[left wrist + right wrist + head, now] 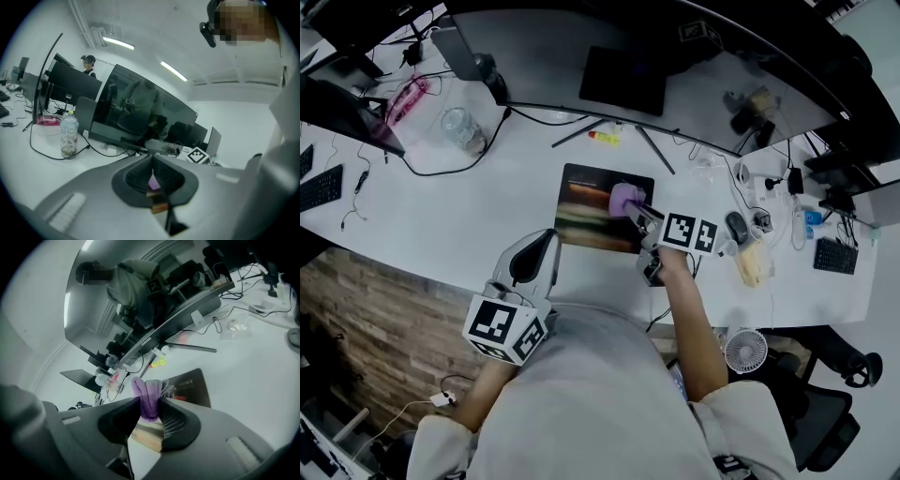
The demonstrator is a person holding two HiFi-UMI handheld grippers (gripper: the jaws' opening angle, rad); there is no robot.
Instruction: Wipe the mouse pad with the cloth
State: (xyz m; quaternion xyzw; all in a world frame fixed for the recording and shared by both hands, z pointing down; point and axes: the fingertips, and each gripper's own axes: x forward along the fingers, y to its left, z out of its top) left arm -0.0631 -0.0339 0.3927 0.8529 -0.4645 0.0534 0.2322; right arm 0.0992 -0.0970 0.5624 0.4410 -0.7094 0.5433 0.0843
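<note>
Cloth (624,199), purple, sits pinched in my right gripper (151,405) over the mouse pad (586,208); my left gripper (153,164) is pressed together, empty. Clear bottle (69,136) holds brownish bits low down.

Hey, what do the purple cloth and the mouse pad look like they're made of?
The cloth looks like soft, fuzzy fabric, perhaps microfiber: its napped surface bunches between the right hand-held gripper jaws. The mouse pad looks like a thin flat mat with a dark printed top; fabric or plastic, I cannot tell.
</note>
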